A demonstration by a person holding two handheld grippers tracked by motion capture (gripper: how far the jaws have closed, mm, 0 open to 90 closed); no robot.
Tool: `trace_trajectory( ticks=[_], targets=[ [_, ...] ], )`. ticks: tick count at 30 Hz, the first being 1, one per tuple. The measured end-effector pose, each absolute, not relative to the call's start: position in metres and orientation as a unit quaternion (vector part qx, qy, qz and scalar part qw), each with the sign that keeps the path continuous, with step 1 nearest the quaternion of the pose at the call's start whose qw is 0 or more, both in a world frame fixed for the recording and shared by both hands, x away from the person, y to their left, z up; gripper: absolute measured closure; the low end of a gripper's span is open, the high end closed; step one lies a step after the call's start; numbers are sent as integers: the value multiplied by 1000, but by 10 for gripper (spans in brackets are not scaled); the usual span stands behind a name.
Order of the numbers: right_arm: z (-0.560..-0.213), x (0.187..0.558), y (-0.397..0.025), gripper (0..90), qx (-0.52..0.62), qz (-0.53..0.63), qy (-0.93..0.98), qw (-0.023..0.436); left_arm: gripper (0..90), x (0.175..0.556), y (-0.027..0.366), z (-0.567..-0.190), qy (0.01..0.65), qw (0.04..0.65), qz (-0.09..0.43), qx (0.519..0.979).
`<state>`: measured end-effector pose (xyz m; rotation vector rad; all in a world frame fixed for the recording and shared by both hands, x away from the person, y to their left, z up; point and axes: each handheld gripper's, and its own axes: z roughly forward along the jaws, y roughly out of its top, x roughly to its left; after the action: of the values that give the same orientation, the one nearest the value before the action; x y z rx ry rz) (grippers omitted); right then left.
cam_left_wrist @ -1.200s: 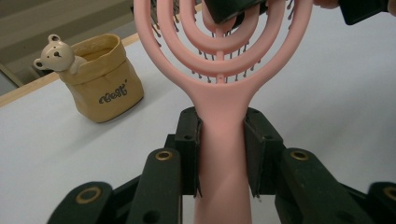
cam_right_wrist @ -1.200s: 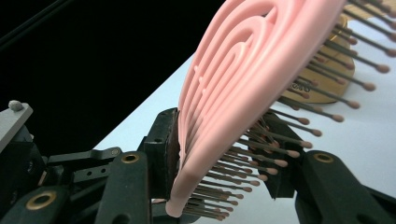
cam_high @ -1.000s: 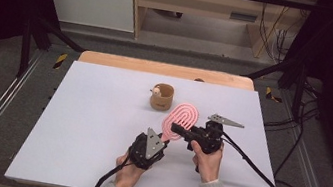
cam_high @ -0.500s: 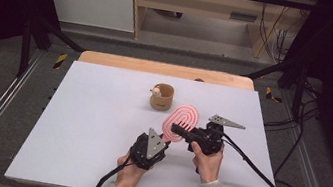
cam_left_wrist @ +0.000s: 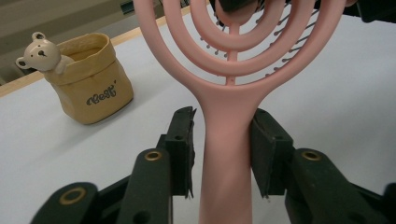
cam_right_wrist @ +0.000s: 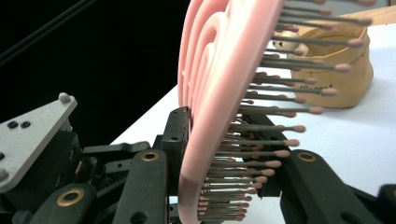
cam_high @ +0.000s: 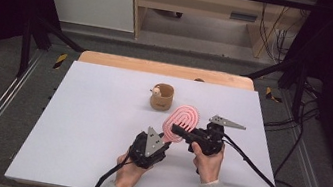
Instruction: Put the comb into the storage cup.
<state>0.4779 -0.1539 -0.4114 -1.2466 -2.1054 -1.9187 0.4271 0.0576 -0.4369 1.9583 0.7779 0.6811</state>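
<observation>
Hairbrush (cam_high: 182,120), pink, looped openwork head with pin bristles tipped in small beads. Lies near the middle of the white table (cam_high: 78,125), just in front of the pouch, raised off the surface between both grippers.

Left gripper (cam_high: 161,141), held in the person's left hand (cam_high: 129,168). In the left gripper view the brush handle (cam_left_wrist: 227,158) runs up between the two black jaws; the pads stand on either side of it with a narrow gap visible at each side, so the jaws are parted around the handle and not clamped.

Right gripper (cam_high: 179,131), held in the right hand (cam_high: 208,161), grey three-cornered plate (cam_high: 227,122) on top, black cable (cam_high: 262,177) trailing to the right edge of the table. In the right gripper view the brush head (cam_right_wrist: 219,93) stands edge-on between the jaws: one pad lies against the smooth pink back, the other sits in among the bristles (cam_right_wrist: 280,112). Jaws closed on the head.

Pouch (cam_high: 162,97), tan, soft-sided, rolled rim, small bear figure (cam_left_wrist: 41,53) at its edge, lettering on the front. Stands upright beyond the brush, near it but apart.

Table, white top, wooden strip along the far edge.
</observation>
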Motion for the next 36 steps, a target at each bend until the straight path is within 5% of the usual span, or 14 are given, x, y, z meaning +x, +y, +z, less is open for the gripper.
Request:
trace_trajectory(
  ticks=[19, 36],
  targets=[
    [-404, 479, -163, 641, -409, -618, -671, -21, 63, 436, 88, -413, 311, 487, 181, 796],
    [-396, 477, -174, 640, -405, -619, -672, -46, 35, 441, 134, -405, 318, 515, 166, 779]
  ],
)
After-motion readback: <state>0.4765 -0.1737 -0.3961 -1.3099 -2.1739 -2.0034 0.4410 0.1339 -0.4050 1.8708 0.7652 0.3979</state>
